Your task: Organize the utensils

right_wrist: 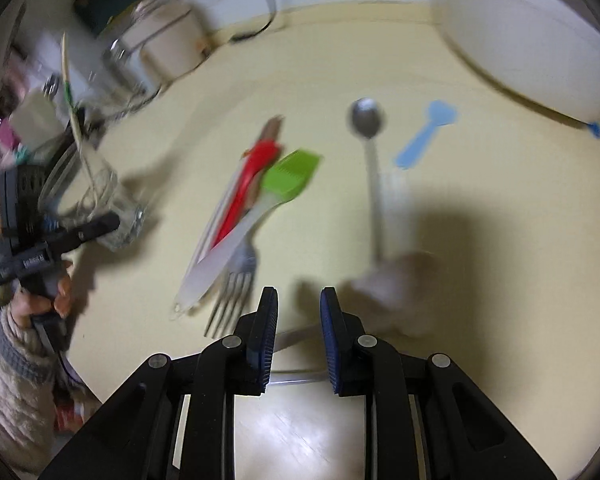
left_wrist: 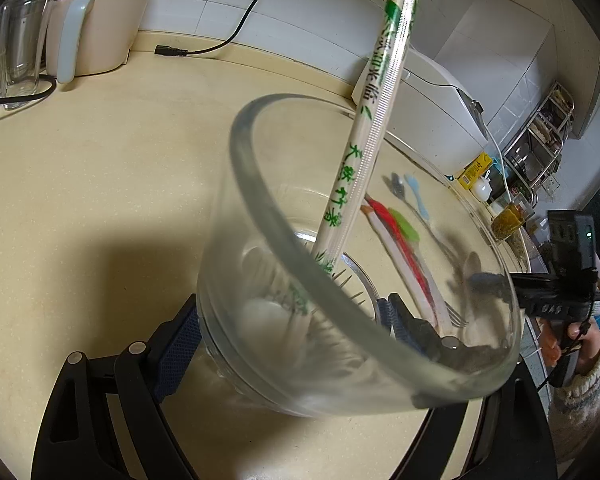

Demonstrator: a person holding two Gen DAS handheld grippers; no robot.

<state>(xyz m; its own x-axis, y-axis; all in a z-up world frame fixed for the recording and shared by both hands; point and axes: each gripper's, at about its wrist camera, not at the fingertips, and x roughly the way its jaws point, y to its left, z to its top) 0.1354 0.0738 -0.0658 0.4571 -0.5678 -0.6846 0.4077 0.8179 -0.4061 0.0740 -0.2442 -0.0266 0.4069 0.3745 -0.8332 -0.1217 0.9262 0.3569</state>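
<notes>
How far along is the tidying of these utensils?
Barely started. Done: one wrapped pair of chopsticks stands in the glass. In hand: the left gripper holds that glass; the right gripper is empty, jaws apart. Left: fork, metal spoon, green brush, blue spoon on the counter.

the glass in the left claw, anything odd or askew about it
Yes: the glass, clamped in the left claw, is tipped off upright, its mouth toward the loose utensils. One wrapped pair of chopsticks leans inside, sticking far past the rim. No cracks or spills show.
</notes>
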